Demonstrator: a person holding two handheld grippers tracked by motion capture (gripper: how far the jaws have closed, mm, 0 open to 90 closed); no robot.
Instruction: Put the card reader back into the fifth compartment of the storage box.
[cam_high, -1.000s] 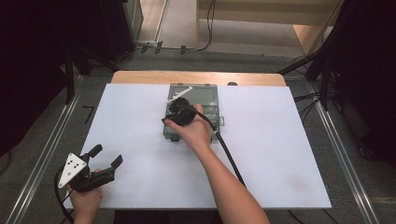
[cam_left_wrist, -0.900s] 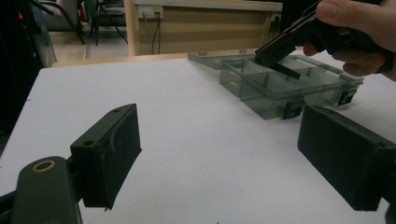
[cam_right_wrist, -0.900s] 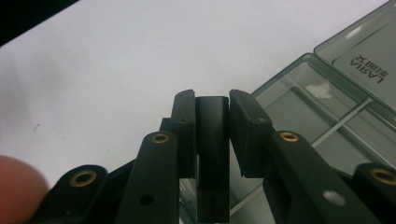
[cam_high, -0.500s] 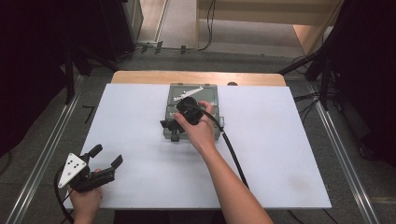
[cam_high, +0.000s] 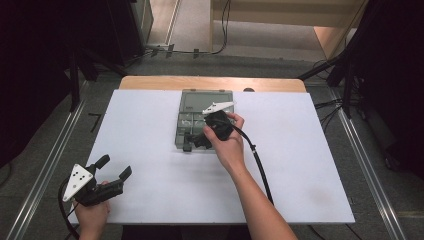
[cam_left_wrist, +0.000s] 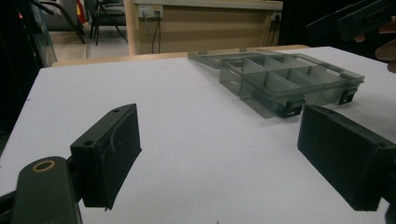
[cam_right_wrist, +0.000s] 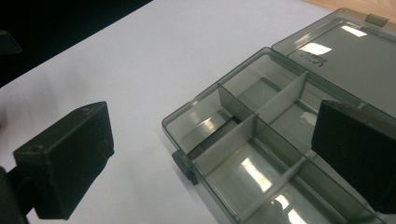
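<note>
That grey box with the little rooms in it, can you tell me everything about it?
The compartment box is see-through smoky grey plastic, split by thin walls into small compartments that all look empty. Its lid lies open flat on the far side. Dark latches sit on its near edge. It rests on the white table, with the right gripper hovering over its near edge.

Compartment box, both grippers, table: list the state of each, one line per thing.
Compartment box: lid open and folded back flat on the table, compartments empty as far as visible.
Left gripper: jaws open, holding nothing, at the near left corner of the table.
Right gripper: jaws open, holding nothing, over the box's near edge.
White table: carries the box.
</note>
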